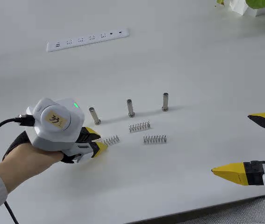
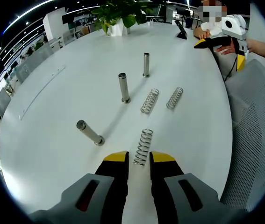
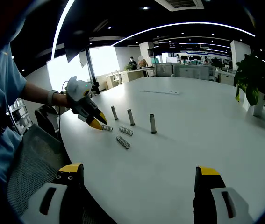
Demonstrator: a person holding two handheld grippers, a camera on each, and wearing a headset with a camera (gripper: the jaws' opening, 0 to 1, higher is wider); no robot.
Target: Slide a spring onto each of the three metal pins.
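Observation:
Three metal pins stand in a row on the white table: left pin (image 1: 94, 115) leaning, middle pin (image 1: 130, 108), right pin (image 1: 165, 101). In front of them lie three springs (image 1: 111, 140) (image 1: 139, 126) (image 1: 155, 138). My left gripper (image 1: 97, 140) rests low on the table, narrowly open. In the left gripper view the nearest spring (image 2: 143, 145) has its near end between the yellow fingertips (image 2: 116, 158), not pinched. My right gripper (image 1: 239, 145) hangs wide open at the table's right front, holding nothing. The right gripper view shows the pins (image 3: 131, 116) and springs (image 3: 123, 142) far ahead.
A white power strip (image 1: 88, 39) lies at the back left. A potted plant (image 1: 244, 5) stands at the far right corner. The table's front edge (image 1: 202, 211) runs close under the right gripper, with a mesh chair (image 1: 235, 215) below it.

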